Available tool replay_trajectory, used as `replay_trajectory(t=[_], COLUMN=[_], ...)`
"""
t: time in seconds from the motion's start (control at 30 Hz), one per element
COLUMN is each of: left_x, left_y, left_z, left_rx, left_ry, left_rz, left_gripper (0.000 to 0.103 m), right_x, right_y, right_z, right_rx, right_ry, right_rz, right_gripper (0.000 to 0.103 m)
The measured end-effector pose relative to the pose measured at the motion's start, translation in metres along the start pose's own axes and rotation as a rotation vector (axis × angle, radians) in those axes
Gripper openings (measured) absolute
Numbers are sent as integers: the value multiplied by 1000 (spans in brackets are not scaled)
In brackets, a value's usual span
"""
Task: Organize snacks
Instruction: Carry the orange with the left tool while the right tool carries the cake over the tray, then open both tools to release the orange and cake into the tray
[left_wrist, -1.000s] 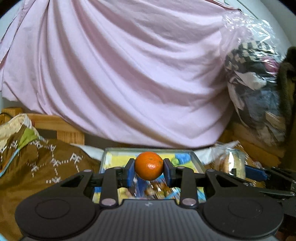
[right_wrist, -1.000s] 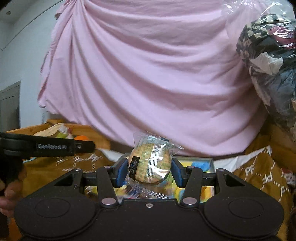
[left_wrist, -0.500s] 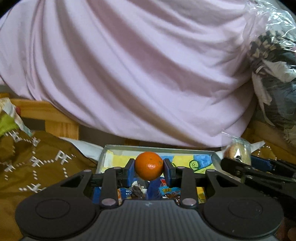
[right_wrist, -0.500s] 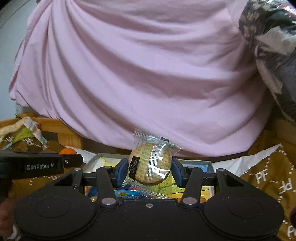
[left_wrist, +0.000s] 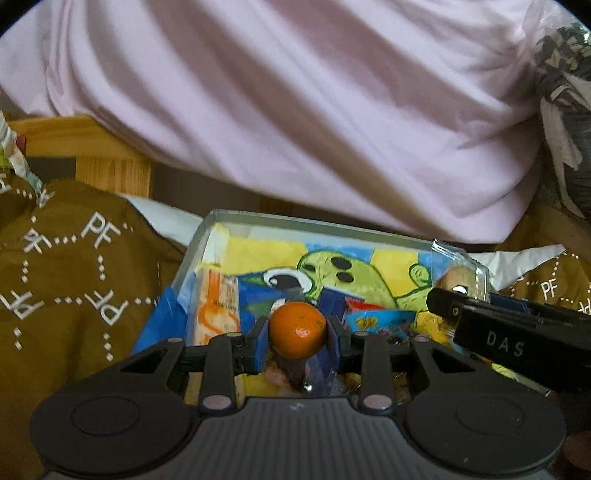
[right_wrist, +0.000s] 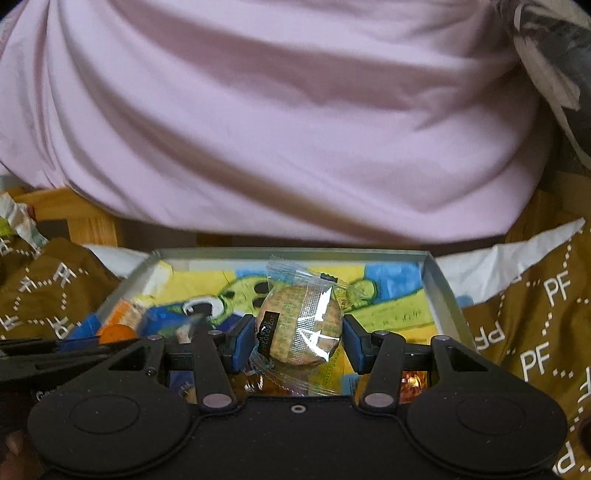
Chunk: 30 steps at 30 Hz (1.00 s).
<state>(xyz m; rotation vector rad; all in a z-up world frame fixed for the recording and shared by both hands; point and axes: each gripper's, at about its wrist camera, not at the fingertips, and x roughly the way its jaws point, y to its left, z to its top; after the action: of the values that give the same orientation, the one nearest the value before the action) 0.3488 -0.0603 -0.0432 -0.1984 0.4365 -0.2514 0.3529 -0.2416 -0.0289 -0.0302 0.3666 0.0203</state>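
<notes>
My left gripper (left_wrist: 297, 330) is shut on a small orange (left_wrist: 297, 329) and hangs over the near part of a clear box (left_wrist: 317, 226) whose bottom shows a green cartoon on yellow and blue. Several wrapped snacks (left_wrist: 380, 319) lie in that box. My right gripper (right_wrist: 299, 326) is shut on a round biscuit in a clear wrapper (right_wrist: 301, 326), also above the box (right_wrist: 437, 291). The right gripper's black body (left_wrist: 517, 341) reaches in from the right of the left wrist view. The orange (right_wrist: 117, 332) shows at the left of the right wrist view.
A brown cloth printed with white letters (left_wrist: 74, 280) surrounds the box on both sides (right_wrist: 535, 332). A large pink sheet (left_wrist: 295, 110) hangs close behind it. A wooden frame (left_wrist: 92, 147) stands at the back left, and bagged clothes (left_wrist: 565, 110) sit at the right.
Both grippers have tipped down and moved forward over the box, which now fills more of each view. Each keeps its hold on its item.
</notes>
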Motion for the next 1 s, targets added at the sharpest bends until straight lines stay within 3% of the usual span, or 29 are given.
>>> replay_trajectory(t=[0.3, 0.73, 1.0], left_x=[17, 19, 21], left_y=[0, -3, 0], left_z=[-12, -16, -17], left_rx=[24, 37, 5], left_ry=[58, 50, 62], left_rz=[2, 9, 9], left_gripper=[36, 36, 40], right_x=[9, 13, 14], right_y=[-2, -6, -8], right_z=[-9, -11, -13], right_rx=[12, 41, 48], right_ry=[55, 80, 106], right_rz=[-10, -11, -23], right_gripper=[52, 53, 58])
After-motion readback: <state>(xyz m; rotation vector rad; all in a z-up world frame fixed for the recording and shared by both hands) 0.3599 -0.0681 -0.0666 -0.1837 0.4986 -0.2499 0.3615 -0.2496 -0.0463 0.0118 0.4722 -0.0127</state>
